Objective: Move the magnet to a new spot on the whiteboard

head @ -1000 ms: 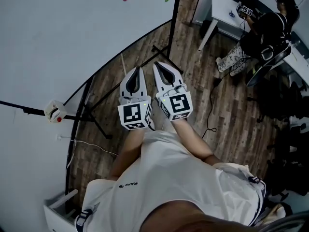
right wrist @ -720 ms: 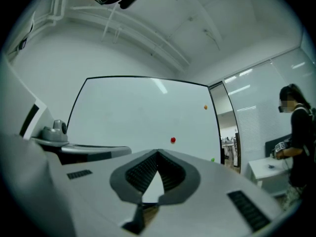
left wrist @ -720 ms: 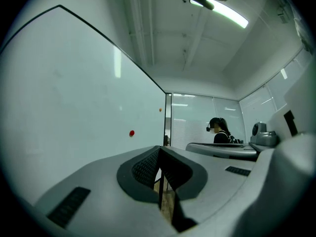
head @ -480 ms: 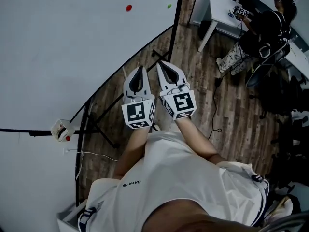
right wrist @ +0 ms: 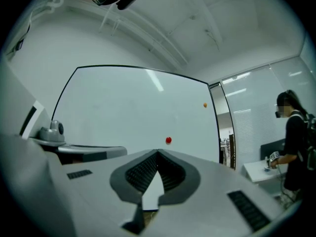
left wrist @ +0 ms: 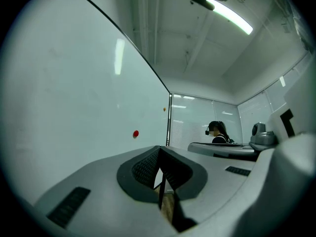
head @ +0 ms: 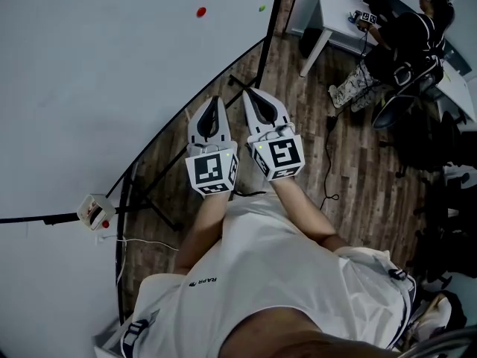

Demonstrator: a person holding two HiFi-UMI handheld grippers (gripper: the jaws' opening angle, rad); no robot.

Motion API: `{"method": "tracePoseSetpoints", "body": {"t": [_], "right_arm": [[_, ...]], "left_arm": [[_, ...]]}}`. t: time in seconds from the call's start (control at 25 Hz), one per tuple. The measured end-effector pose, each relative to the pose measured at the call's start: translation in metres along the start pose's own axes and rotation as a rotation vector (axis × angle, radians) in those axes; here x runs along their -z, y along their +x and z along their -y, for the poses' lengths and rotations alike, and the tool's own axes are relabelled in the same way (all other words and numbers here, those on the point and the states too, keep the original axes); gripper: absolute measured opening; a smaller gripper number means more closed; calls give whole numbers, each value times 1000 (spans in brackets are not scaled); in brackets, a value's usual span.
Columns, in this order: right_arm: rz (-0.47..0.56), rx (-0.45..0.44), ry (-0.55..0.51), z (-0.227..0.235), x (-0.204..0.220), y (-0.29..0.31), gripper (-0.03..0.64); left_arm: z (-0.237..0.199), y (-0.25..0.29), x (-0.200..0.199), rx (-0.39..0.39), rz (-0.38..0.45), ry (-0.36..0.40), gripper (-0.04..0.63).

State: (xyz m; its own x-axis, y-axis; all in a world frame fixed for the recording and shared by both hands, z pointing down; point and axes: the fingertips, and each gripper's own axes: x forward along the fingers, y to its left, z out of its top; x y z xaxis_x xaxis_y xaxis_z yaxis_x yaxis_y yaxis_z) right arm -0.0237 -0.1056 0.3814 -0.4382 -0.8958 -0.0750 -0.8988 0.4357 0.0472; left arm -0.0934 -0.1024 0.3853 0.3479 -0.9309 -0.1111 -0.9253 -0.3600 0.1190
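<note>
- Step in hand: the approach, with nothing gripped yet. The red magnet [head: 201,11] sits on the whiteboard [head: 104,73], far from both tools. A smaller magnet [head: 261,8] is to its right, near the board's right edge.
- The left tool [head: 215,104] and right tool [head: 250,95] hang side by side, each with jaws pressed together and empty.
- Next, as I judge it, one tool must reach the board, spread its jaws around the red magnet, and close on it.

Head view down, gripper views twd whiteboard [head: 89,73]
</note>
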Motion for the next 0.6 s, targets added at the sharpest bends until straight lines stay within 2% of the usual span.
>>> {"method": "tracePoseSetpoints", "body": {"t": [0.24,0.6], "right_arm": [[-5,4,4,7,-2,4,14],[11,-41,12,16,-6,21,14]], "left_arm": [[4,8,-3,5,1,11,2],[2,23,-7,-32,3,33,2]]}}
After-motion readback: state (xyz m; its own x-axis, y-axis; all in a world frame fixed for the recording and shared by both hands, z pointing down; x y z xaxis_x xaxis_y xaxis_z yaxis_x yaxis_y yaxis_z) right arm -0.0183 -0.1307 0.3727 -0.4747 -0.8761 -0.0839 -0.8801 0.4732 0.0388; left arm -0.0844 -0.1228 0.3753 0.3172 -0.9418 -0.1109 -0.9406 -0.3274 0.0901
